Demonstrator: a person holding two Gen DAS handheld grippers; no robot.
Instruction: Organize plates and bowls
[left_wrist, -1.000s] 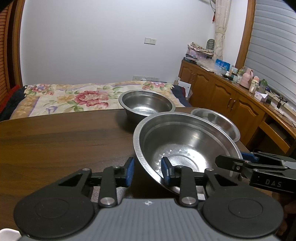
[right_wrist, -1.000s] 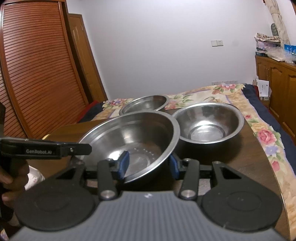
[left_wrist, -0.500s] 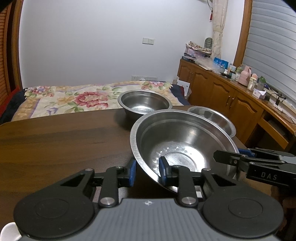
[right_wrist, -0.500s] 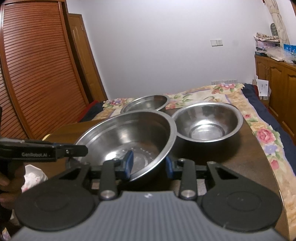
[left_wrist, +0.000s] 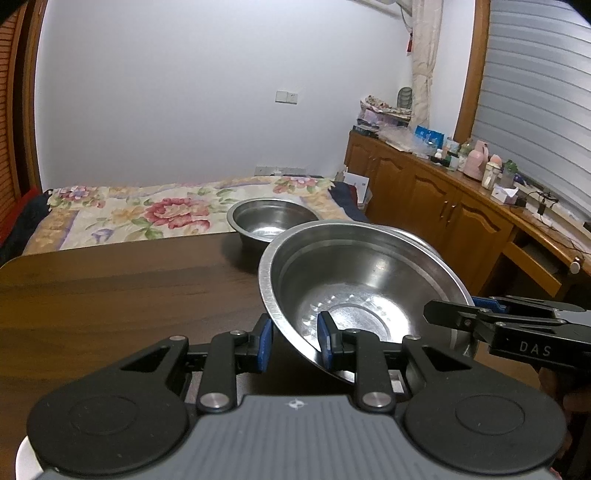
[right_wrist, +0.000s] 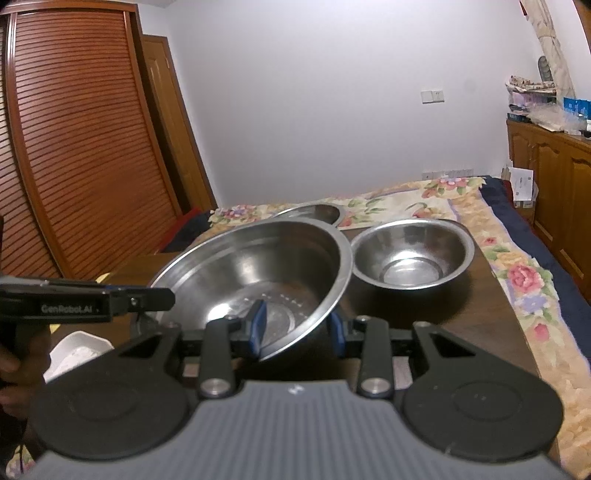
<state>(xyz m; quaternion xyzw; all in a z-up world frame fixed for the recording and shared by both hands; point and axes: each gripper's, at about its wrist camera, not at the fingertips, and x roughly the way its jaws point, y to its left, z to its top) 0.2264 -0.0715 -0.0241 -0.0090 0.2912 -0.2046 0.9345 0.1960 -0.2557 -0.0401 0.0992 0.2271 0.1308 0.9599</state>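
I see a large steel bowl (left_wrist: 369, 280) (right_wrist: 258, 266) raised and tilted above the dark wooden table (left_wrist: 110, 295) (right_wrist: 461, 314). My left gripper (left_wrist: 293, 343) is shut on its near rim, one blue pad inside and one outside. From the opposite side my right gripper (right_wrist: 297, 328) is shut on the rim in the same way. Each gripper shows in the other's view at the frame edge. A smaller steel bowl (left_wrist: 273, 218) (right_wrist: 314, 212) stands at the table's far edge. A medium steel bowl (right_wrist: 412, 254) stands beside the large one, and in the left wrist view only its rim (left_wrist: 417, 236) shows.
A bed with a floral cover (left_wrist: 147, 214) lies beyond the table. Wooden cabinets (left_wrist: 443, 206) with clutter on top run along the right wall. A louvred wooden door (right_wrist: 74, 147) stands on the left. A white object (right_wrist: 79, 349) lies near the table's front.
The right gripper's jaws narrowed onto the large bowl's rim. Both grippers and the bowl rose a little, and the bowl now covers more of the medium bowl behind it.
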